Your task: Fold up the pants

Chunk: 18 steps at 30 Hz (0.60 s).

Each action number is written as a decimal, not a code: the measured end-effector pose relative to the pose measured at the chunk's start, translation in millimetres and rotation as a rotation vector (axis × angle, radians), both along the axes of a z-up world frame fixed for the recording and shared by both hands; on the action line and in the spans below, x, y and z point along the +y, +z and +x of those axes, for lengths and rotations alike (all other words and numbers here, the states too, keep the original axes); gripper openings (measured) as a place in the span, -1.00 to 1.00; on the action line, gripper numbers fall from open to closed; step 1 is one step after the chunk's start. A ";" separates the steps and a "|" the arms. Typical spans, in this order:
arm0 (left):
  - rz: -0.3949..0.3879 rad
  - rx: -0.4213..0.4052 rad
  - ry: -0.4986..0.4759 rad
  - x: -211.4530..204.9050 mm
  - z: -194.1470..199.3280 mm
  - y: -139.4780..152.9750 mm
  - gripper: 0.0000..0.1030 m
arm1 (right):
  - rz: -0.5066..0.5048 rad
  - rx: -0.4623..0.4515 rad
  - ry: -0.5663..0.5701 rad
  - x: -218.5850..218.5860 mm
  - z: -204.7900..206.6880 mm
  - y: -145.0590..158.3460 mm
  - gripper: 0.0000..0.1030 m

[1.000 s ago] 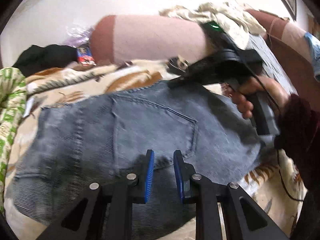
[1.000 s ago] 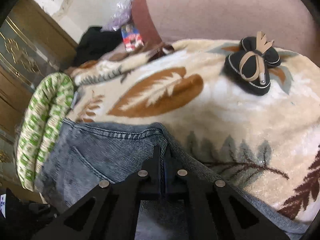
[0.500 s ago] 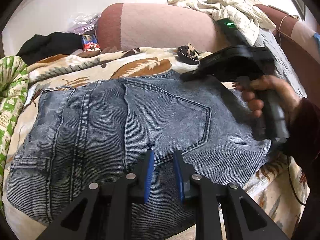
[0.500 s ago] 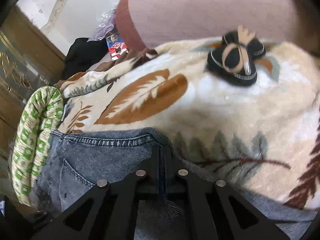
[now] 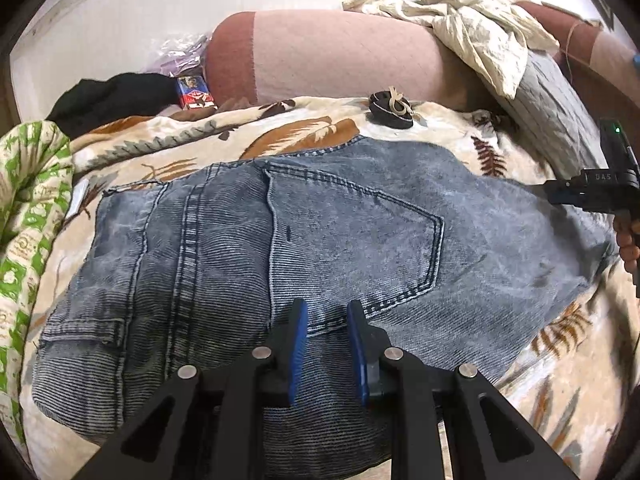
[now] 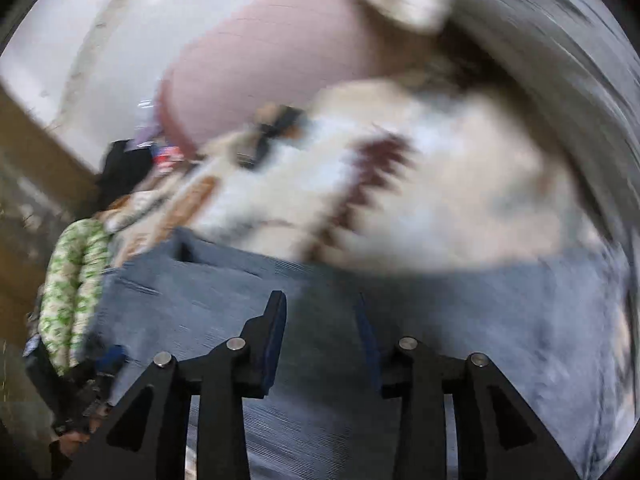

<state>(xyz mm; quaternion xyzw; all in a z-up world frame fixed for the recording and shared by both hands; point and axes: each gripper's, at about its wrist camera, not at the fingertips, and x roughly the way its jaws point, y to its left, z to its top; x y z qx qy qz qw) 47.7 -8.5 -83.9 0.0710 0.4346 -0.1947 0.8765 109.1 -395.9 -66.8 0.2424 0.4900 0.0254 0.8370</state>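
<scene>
Blue-grey jeans [image 5: 340, 232] lie folded and flat on a cream blanket with a leaf pattern [image 5: 168, 136], back pocket facing up. My left gripper [image 5: 327, 314] sits over their near edge. Its blue pads [image 5: 299, 320] stand a narrow gap apart, and the pocket seam runs unbroken through that gap, so nothing is pinched. A hand holds my right gripper [image 5: 554, 196] at the jeans' far right end. In the blurred right wrist view my right gripper [image 6: 320, 300] has its jaws opening above the denim [image 6: 440, 320], with no cloth caught between them.
A pink bolster [image 5: 340, 56] lies along the back, with a crumpled cream cloth [image 5: 460, 12] and a grey pillow [image 5: 552, 104] to its right. A black bow clip [image 5: 390, 110] rests on the blanket behind the jeans. A green-patterned quilt [image 5: 28, 208], a black garment [image 5: 112, 92] and a small box [image 5: 194, 92] are on the left.
My right gripper has let go of the jeans' waistband edge and swung quickly to the right end, its jaws now apart. The jeans lie flatter. My left gripper has stayed put.
</scene>
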 end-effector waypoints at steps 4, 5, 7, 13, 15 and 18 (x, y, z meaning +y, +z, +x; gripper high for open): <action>0.040 -0.014 -0.019 -2.8 -2.8 -3.1 -0.53 | 0.054 -0.016 -0.078 -23.6 -3.9 -16.6 -0.32; 0.048 -0.017 -0.023 -2.7 -3.5 -3.5 -0.52 | 0.035 -0.015 -0.096 -25.9 -2.1 -17.1 -0.46; 0.058 -0.019 -0.032 -1.8 -4.1 -5.2 -0.53 | -0.039 0.019 -0.151 -30.1 2.7 -21.9 -1.00; 0.040 -0.022 -0.017 1.7 -3.7 -4.2 -0.53 | 0.041 -0.010 -0.157 -41.0 -8.1 -14.6 -0.97; 0.001 -0.019 -0.001 6.7 -3.5 0.3 -0.52 | 0.032 -0.059 -0.147 -37.3 -21.6 5.6 -0.87; -0.060 -0.041 0.020 14.8 -5.7 12.2 -0.52 | 0.073 -0.152 -0.205 -44.2 -56.9 39.1 -0.64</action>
